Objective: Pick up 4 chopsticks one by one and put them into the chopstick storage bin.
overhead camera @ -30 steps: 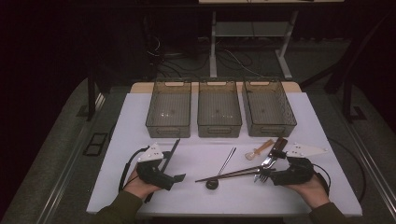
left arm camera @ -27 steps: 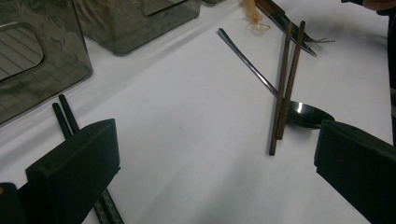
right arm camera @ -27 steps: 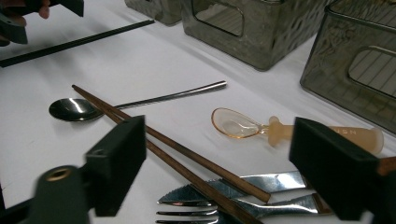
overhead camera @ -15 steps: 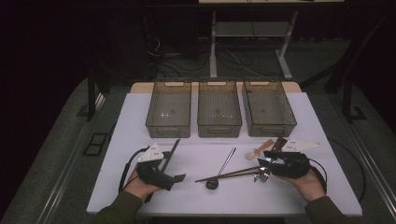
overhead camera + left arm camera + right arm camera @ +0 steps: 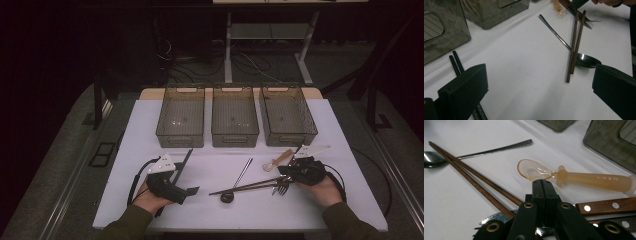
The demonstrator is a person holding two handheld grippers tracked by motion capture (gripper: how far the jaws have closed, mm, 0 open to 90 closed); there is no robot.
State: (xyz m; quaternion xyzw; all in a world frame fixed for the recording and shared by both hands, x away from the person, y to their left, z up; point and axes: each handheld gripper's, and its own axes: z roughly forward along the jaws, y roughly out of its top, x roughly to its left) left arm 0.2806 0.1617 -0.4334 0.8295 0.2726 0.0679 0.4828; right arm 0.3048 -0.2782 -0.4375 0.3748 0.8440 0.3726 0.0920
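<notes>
My left gripper rests open at the near left of the white table, jaws wide apart with nothing between them. Black chopsticks lie just beside its left jaw. My right gripper is shut and empty, hovering over a pile of cutlery at the near right. Just ahead of its tips lies a translucent orange spoon. Brown chopsticks cross a metal spoon. Under the right gripper lie a fork and wooden-handled knives.
Three grey see-through bins stand in a row at the back of the table, all looking empty. Bare white table lies between the two grippers. Table legs and cables sit in the dark beyond.
My right gripper has moved a little forward and to the left, over the knives and fork. The left gripper and the cutlery have stayed put.
</notes>
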